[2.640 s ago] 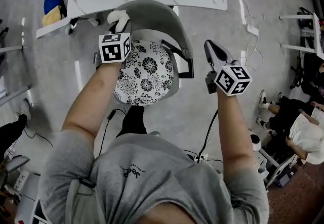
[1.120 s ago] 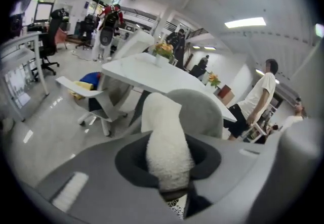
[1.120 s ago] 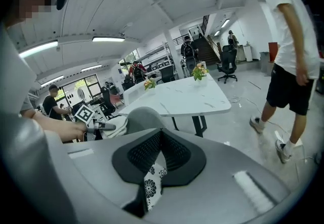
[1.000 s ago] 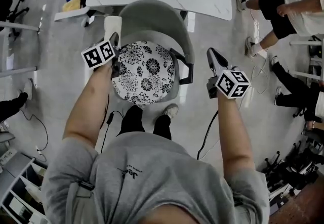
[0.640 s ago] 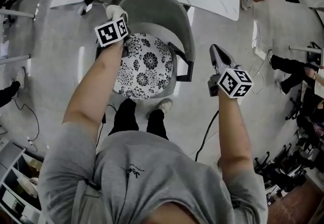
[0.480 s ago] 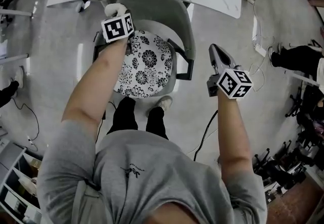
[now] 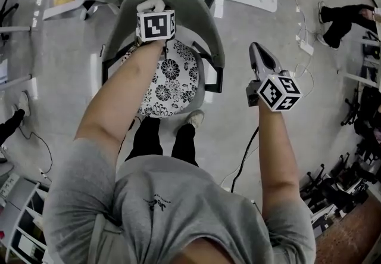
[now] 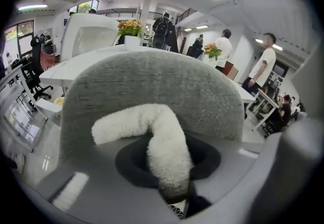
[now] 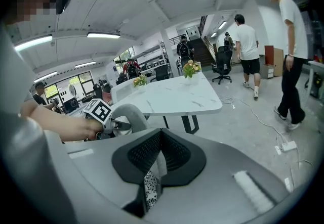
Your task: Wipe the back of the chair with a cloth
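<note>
Left gripper (image 7: 152, 14) is clamping the cloth (image 8: 164, 139) against the chair back (image 8: 152, 81), lying crosswise at twelve o'clock; right gripper (image 7: 256, 52) is hanging closed, empty, at three.

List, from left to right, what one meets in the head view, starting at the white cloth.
cloth → black armrest of the chair → right gripper → power strip on the floor

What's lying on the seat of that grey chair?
A black-and-white flowered cushion. The person's left forearm hides its left side, and the cushion hides the seat under it.
</note>
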`<state>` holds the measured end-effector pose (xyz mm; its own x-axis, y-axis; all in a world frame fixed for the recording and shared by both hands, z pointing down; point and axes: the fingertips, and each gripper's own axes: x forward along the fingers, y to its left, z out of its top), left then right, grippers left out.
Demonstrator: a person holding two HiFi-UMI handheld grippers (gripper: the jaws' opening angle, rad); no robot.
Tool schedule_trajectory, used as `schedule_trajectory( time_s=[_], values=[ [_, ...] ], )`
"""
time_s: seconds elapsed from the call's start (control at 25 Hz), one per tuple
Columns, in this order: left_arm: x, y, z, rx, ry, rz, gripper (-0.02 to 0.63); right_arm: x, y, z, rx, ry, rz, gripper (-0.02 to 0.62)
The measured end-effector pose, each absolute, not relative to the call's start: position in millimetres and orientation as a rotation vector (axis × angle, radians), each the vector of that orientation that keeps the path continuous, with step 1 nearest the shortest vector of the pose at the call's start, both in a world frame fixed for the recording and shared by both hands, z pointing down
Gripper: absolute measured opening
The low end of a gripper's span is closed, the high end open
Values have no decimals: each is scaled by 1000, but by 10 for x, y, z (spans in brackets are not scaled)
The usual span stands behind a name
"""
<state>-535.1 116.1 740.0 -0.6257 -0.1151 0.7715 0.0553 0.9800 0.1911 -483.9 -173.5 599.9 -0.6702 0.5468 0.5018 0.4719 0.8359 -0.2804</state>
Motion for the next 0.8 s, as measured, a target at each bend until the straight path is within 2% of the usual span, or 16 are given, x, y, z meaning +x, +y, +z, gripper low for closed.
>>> schedule_trajectory(
  time_s=[0.32,0.64,0.8],
  values=[
    [-5482,232,7339,310,-2214,-69,147,-5041,-1876,5861,-745,-2476,166,5],
    [-5244,-414,7409,602,-2123,198,146,-4979,-1926,5815,-748,-2480,174,5],
    [-5080,-621,7421,767,-2071,236,146,-4922,-1880,5779,-749,-2483,171,5]
  ],
)
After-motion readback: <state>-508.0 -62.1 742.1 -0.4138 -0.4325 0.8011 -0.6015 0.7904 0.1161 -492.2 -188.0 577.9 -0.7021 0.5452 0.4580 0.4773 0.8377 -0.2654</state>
